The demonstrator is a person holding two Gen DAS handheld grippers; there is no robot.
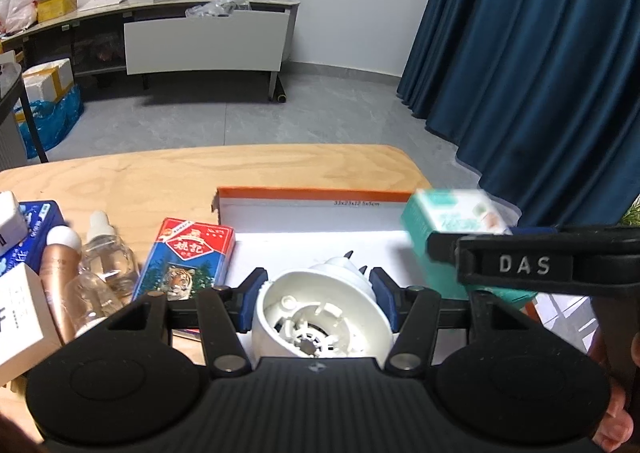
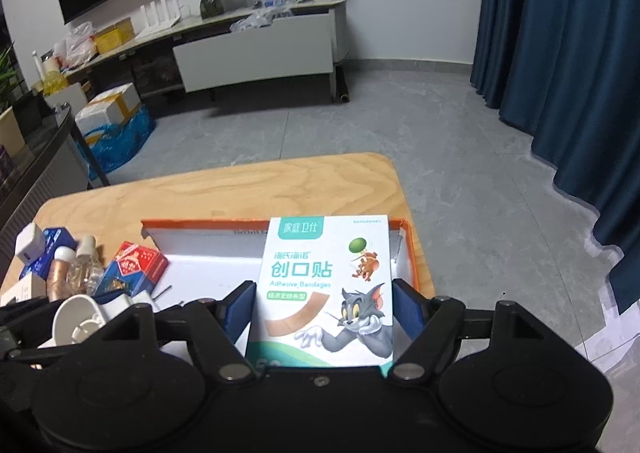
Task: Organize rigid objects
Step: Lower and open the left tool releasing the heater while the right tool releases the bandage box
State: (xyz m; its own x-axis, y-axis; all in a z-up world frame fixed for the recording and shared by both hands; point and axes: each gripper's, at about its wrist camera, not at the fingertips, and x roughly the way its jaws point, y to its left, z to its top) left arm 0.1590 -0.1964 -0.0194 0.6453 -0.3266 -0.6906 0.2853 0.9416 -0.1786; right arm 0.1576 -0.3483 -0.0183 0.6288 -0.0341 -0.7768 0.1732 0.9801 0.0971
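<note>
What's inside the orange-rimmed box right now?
The orange-rimmed box shows a bare white floor at the back left. The white plastic part in the left gripper and the bandage box between the right gripper's fingers cover the rest.

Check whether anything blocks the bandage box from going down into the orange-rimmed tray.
Nothing visible does. The bandage box sits in the right claw over the tray, whose white floor below looks bare. The left claw holds its white part off to the left.

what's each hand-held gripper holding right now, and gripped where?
Left hand-held gripper: white round plastic part, pads on its opposite curved sides. Right hand-held gripper: adhesive bandage box, pads at its two long side edges, lower half.
</note>
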